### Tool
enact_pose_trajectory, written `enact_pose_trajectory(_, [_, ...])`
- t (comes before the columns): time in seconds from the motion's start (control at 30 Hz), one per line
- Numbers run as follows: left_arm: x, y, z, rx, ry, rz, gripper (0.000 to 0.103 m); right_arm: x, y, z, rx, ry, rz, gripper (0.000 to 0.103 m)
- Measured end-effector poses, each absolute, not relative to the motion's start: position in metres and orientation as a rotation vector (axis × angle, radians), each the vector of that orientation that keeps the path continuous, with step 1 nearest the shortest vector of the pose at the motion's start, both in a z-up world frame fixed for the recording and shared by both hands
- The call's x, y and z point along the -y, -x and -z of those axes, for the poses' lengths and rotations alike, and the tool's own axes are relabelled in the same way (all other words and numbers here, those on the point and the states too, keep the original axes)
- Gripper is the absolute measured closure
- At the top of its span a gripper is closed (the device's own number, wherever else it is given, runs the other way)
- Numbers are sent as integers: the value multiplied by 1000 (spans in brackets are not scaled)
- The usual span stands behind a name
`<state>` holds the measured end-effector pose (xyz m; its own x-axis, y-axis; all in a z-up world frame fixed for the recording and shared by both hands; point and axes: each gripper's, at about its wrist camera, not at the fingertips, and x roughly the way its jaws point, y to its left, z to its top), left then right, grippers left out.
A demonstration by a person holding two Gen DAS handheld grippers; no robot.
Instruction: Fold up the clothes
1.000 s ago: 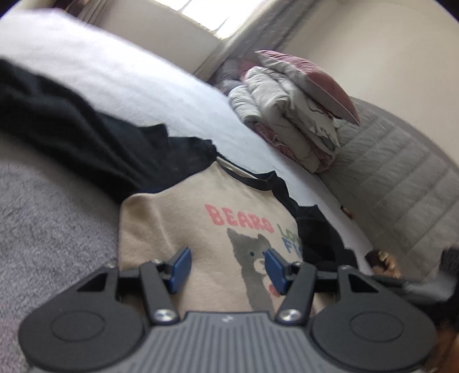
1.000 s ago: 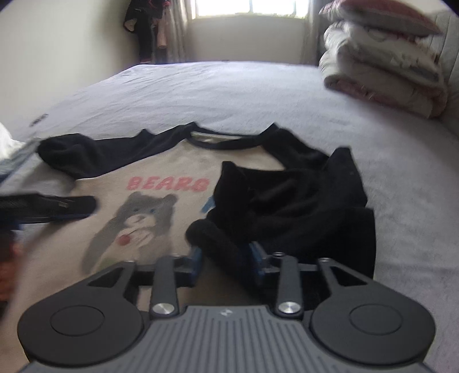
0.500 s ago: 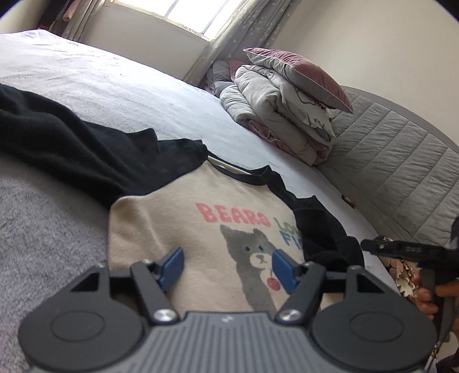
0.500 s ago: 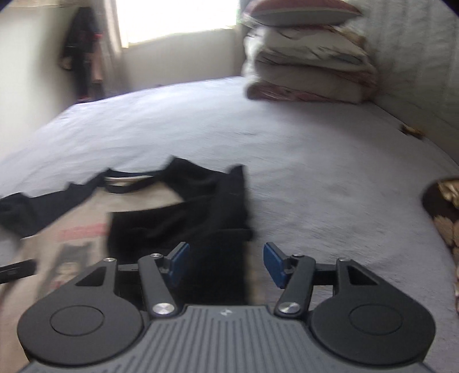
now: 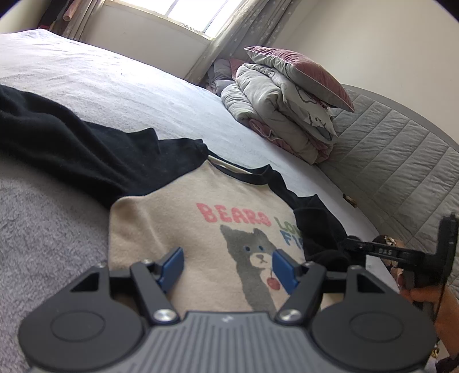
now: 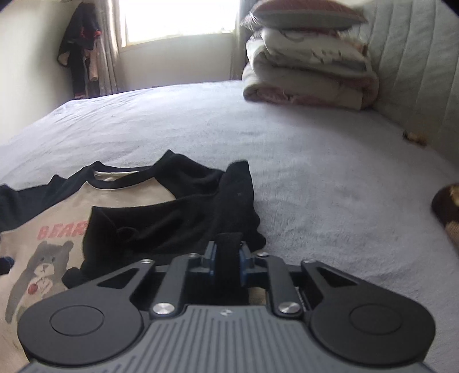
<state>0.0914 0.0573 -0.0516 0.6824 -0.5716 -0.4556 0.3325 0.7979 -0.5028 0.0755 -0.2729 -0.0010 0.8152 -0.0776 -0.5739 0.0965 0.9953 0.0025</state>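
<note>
right gripper (image 6: 226,258) closing on the shirt's black sleeve (image 6: 178,212)

Your sweatshirt (image 5: 200,229) lies flat on the bed (image 5: 114,94), front up, neckline toward the window (image 6: 178,20). Its left sleeve (image 5: 71,149) stretches out sideways; its right sleeve (image 6: 172,212) is folded inward across the chest. Your right gripper (image 6: 226,258) sits at that sleeve's near end, jaws closing with sleeve fabric between them. Your left gripper (image 5: 228,266) hovers over the body. The folded duvet stack (image 5: 281,120) sits by the headboard (image 5: 401,160), a pillow (image 5: 301,69) on top.
</note>
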Motion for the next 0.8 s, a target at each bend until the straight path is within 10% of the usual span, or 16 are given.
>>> enact_pose_trajectory(0.8, [-63,-100,38,-670,436,530,30,457,-119,-107,-566,326,730,92])
